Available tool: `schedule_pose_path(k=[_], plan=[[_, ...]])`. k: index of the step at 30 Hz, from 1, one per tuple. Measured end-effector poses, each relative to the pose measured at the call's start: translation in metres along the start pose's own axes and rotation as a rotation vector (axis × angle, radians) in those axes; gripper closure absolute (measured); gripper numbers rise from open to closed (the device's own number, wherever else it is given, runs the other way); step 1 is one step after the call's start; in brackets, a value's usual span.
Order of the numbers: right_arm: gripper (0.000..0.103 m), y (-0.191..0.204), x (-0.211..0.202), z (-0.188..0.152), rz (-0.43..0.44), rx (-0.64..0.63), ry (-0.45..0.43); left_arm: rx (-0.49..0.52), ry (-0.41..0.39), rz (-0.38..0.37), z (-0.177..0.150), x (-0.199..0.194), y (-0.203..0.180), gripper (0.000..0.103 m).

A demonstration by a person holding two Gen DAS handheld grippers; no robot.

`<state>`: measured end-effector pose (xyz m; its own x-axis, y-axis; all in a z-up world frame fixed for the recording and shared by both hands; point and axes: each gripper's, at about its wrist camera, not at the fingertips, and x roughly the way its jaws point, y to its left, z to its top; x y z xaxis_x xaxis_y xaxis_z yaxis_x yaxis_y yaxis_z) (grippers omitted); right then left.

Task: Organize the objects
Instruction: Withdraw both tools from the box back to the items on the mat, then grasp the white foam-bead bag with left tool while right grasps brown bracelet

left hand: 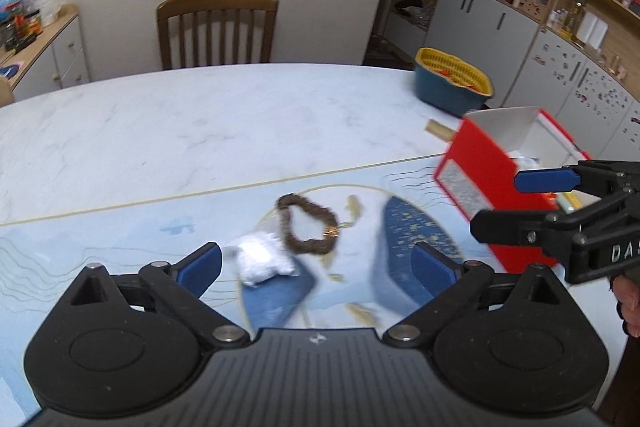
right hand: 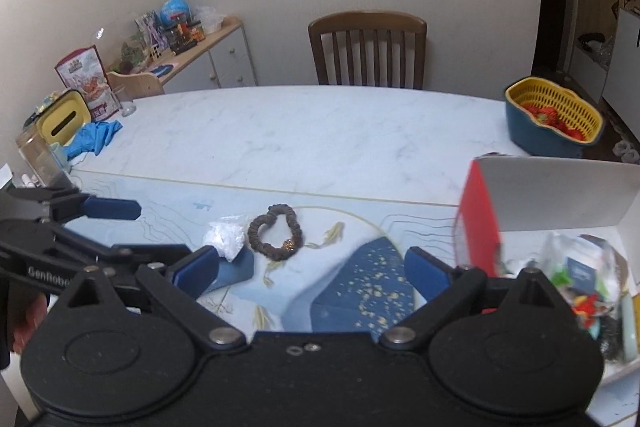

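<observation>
L claw [left hand: 316, 261] open over mat, brown scrunchie [left hand: 307, 229] w/ white packet [left hand: 262, 259] beside, red box [left hand: 486, 187] right

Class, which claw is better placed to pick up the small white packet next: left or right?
Probably left. The white packet lies just ahead of the open left claw; the open right claw faces the mat beside it.

The left gripper [left hand: 316, 261] points forward and down, its jaws spread wide with nothing between the blue pads [left hand: 202, 261]. The right gripper [right hand: 312, 267] is angled down the same way, its jaws equally wide and empty. Both sit side by side at about the same height, each showing at the edge of the other's view. A hand [left hand: 628, 303] grips the right gripper's handle, and another hand [right hand: 24, 323] wraps the left one's.
</observation>
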<state>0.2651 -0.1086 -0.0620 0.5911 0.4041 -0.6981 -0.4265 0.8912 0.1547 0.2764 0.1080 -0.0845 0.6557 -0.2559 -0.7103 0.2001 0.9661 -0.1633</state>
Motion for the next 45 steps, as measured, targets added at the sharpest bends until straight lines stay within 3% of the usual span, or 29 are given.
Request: schedule_pose_path(k=[10,27,36,45], plan=[[0.004,0.018,0.062,0.015,-0.02,0.021,0.064,-0.08,0.021,0.003,-0.011,0.037,0.039,0.002],[0.009,0.017,0.147,0.022,-0.082,0.043,0.185,-0.029,0.037,0.025,-0.014,0.086,0.052,0.002],[0.02,0.02,0.162,0.016,-0.076,0.005,0.226,0.021,0.024,0.031,-0.015,0.097,0.05,0.003],[0.039,0.024,0.171,0.018,-0.063,-0.02,0.24,0.058,0.039,0.013,-0.016,0.103,0.043,0.028]])
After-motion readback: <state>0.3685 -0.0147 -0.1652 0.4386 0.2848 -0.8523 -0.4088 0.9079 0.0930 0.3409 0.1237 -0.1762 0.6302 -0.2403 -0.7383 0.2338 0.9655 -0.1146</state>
